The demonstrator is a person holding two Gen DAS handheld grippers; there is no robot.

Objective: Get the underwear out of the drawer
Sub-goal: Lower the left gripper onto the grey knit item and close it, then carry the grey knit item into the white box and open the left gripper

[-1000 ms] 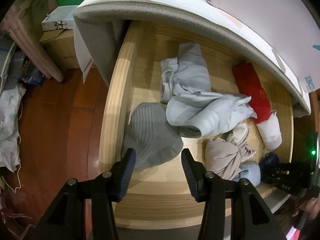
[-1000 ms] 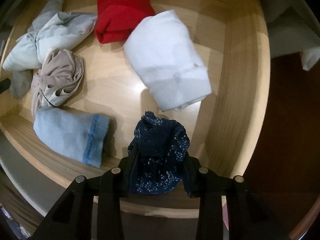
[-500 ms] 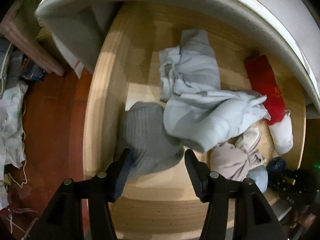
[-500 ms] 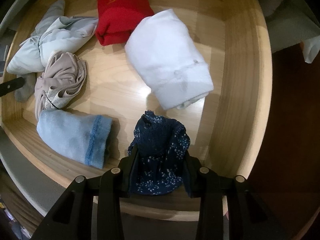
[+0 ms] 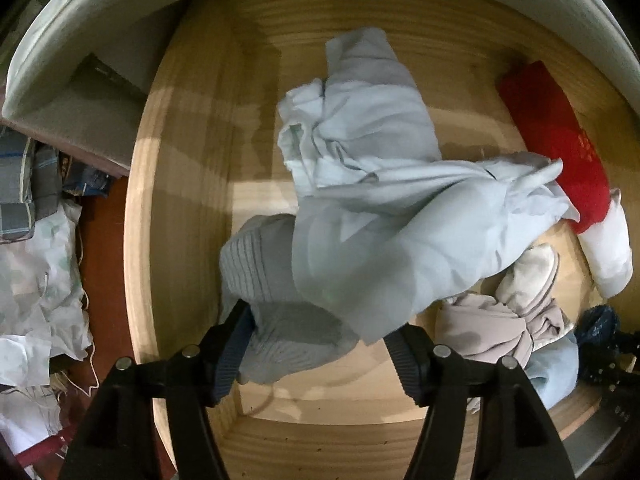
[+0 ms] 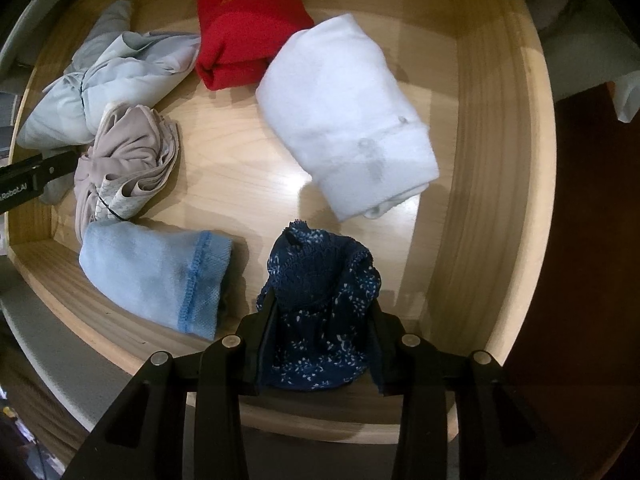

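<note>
An open wooden drawer [image 5: 180, 200] holds several rolled and crumpled underwear pieces. My left gripper [image 5: 320, 326] points down into it, its jaws opening on either side of a grey ribbed piece [image 5: 272, 280], which lies loose between the pads. A pale blue-grey crumpled garment [image 5: 380, 208] overlaps that piece. In the right wrist view, my right gripper [image 6: 322, 304] is shut on a navy floral underwear [image 6: 320, 300] near the front right corner of the drawer [image 6: 480, 160]. Its lower part is hidden between the fingers.
A red roll [image 6: 244, 28], a white roll [image 6: 344, 120], a beige bundle [image 6: 124, 168] and a light blue roll [image 6: 156, 280] lie on the drawer floor. A padded white edge [image 5: 100, 40] overhangs the drawer's back. Loose cloth [image 5: 36, 280] lies on the floor to the left.
My left gripper has sunk closer into the drawer over the grey ribbed piece and its jaws stand wider. The right gripper has stayed put with the navy piece.
</note>
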